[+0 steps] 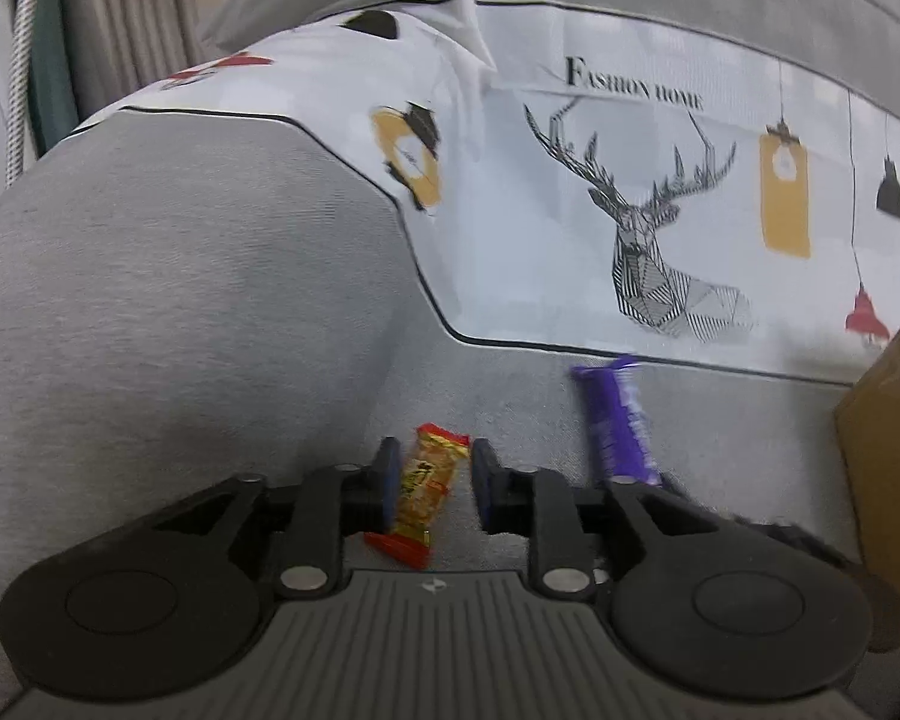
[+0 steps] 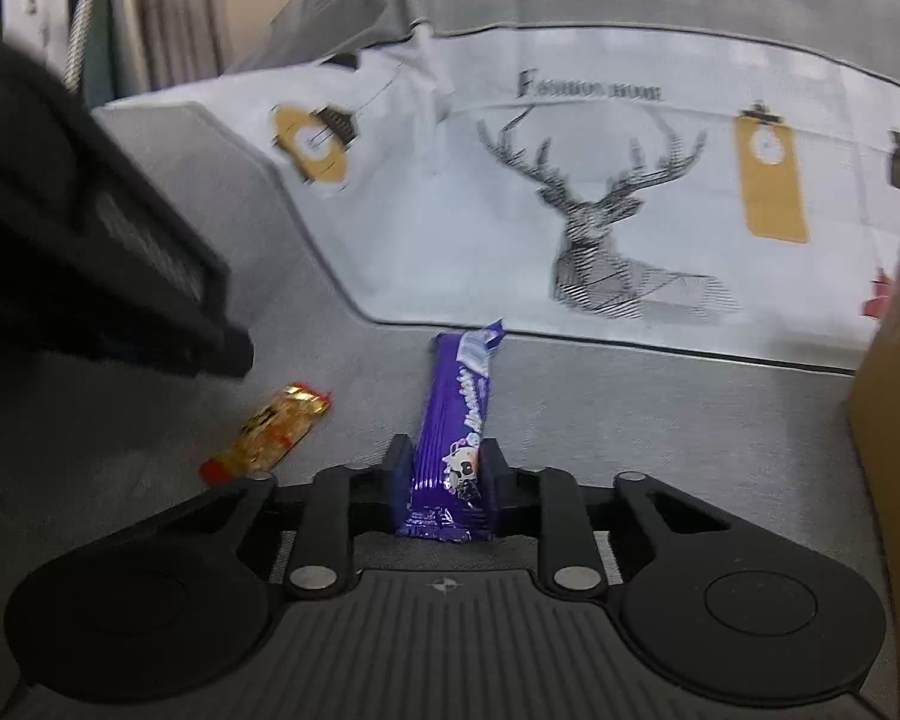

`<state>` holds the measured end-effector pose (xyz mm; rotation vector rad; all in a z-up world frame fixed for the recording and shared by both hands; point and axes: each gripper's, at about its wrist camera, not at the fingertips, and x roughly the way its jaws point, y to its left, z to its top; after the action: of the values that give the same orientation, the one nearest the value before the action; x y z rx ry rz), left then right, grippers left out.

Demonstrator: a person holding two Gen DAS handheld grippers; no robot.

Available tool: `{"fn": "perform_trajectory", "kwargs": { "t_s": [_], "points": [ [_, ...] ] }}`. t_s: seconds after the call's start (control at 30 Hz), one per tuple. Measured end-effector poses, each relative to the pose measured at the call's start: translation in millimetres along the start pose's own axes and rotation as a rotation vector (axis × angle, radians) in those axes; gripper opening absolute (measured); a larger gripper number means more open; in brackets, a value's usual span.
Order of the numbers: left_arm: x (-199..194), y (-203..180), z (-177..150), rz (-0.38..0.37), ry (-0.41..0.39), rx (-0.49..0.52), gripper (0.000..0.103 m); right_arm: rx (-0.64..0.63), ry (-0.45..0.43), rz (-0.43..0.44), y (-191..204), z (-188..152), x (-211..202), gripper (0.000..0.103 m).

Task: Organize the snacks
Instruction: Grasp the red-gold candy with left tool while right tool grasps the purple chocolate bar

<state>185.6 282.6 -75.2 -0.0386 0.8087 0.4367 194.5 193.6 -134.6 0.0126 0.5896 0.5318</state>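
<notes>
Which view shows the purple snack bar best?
The right wrist view: the purple snack bar lies centred between the right tool's fingers, its cow print readable. The left wrist view shows it off to the right, blurred, its near end hidden behind the left tool's frame.

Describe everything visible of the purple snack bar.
The purple snack bar is a long, narrow bar in a glossy foil-like wrapper with white lettering, a small cow picture and crimped ends. It lies lengthwise on the grey sofa seat, its far end near the deer-print cushion. The right gripper has its pads against both sides of the near end. The orange snack lies apart from it.
</notes>
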Motion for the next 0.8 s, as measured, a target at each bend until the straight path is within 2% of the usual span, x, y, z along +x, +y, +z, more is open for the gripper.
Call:
{"fn": "perform_trajectory", "kwargs": {
  "t_s": [0.1,0.17,0.3,0.33,0.37,0.4,0.43,0.6,0.67,0.73,0.8],
  "points": [
    [6.6,-11.9,-2.7,0.034,-0.005,0.036,0.044,0.035,-0.025,-0.064,-8.2,-2.4,-8.8,0.022],
    [14.0,-18.1,-5.9,0.07,0.006,0.063,0.045,0.059,-0.031,-0.101,-14.1,-5.2,-15.2,0.022],
    [29.9,-19.0,-10.0,0.088,0.041,0.073,0.044,0.082,-0.007,-0.128,-23.7,-12.4,-28.5,0.022],
    [33.4,-18.4,-10.2,0.09,0.05,0.074,0.042,0.083,0.0,-0.126,-24.7,-13.6,-32.0,0.022],
    [37.4,-17.0,-10.8,0.095,0.062,0.075,0.035,0.085,0.007,-0.123,-25.5,-14.5,-35.4,0.022],
    [39.4,-15.7,-11.8,0.097,0.074,0.075,0.022,0.085,0.018,-0.116,-26.6,-15.6,-41.0,0.022],
    [41.7,-13.3,-11.8,0.1,0.082,0.071,0.022,0.082,0.029,-0.107,-27.0,-15.7,-44.8,0.022],
    [18.1,5.5,-7.2,-0.027,0.029,-0.011,0.016,0.074,0.11,-0.013,-31.1,-10.5,-68.2,0.022],
    [2.7,17.1,-5.7,-0.135,0.022,-0.091,0.016,0.074,0.133,0.009,-32.0,-9.4,-83.2,0.022],
    [-7.7,28.0,-8.4,-0.238,0.053,-0.173,0.016,0.074,0.151,0.029,-31.4,-8.6,-99.6,0.022],
    [-13.1,33.6,-14.7,-0.315,0.117,-0.228,0.016,0.063,0.16,0.046,-29.0,-8.8,-118.1,0.022]
  ]
}}
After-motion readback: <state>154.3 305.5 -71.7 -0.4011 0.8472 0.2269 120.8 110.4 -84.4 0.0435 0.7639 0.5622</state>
